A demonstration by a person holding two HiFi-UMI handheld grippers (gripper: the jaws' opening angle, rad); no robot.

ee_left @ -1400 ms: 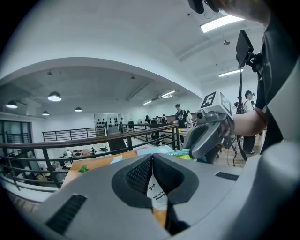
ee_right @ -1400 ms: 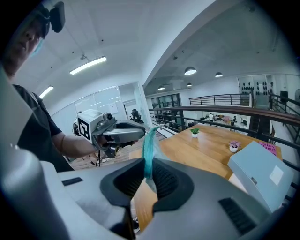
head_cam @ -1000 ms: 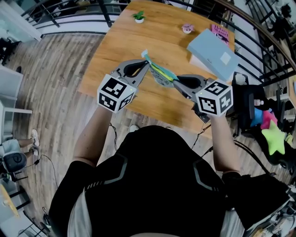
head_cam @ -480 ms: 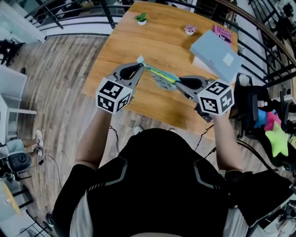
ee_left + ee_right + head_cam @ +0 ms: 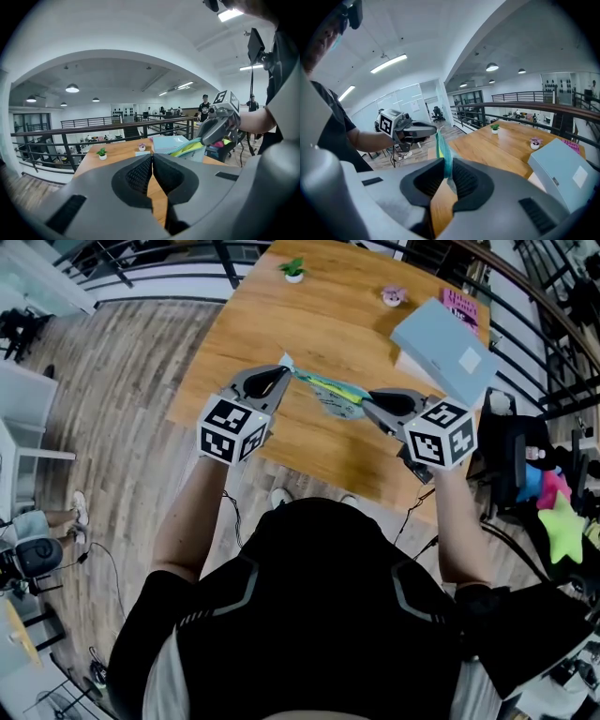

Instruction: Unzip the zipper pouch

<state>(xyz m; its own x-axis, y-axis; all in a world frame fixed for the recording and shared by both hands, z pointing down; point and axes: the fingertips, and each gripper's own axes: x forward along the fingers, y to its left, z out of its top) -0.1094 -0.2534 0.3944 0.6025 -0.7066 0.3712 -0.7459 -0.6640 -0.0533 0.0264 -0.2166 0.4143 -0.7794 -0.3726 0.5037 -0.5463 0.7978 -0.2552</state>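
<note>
the zipper pouch (image 5: 328,390) hung taut above the counter's (image 5: 309,306) near edge, left tongs (image 5: 284,372) pinched shut on one end and right tongs (image 5: 367,398) clamped on the other, where a harder pull could probably slip the thin end free.

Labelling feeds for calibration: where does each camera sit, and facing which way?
Head view: on the person's head, facing steeply down at the wooden table; torso, forearms, left gripper, right gripper show.
Left gripper view: on that gripper, along its shut jaws toward the right gripper; right forearm shows.
Right gripper view: on that gripper, along jaws pinching the zipper pouch; left arm shows.
Shared: both gripper views show the potted plant.
</note>
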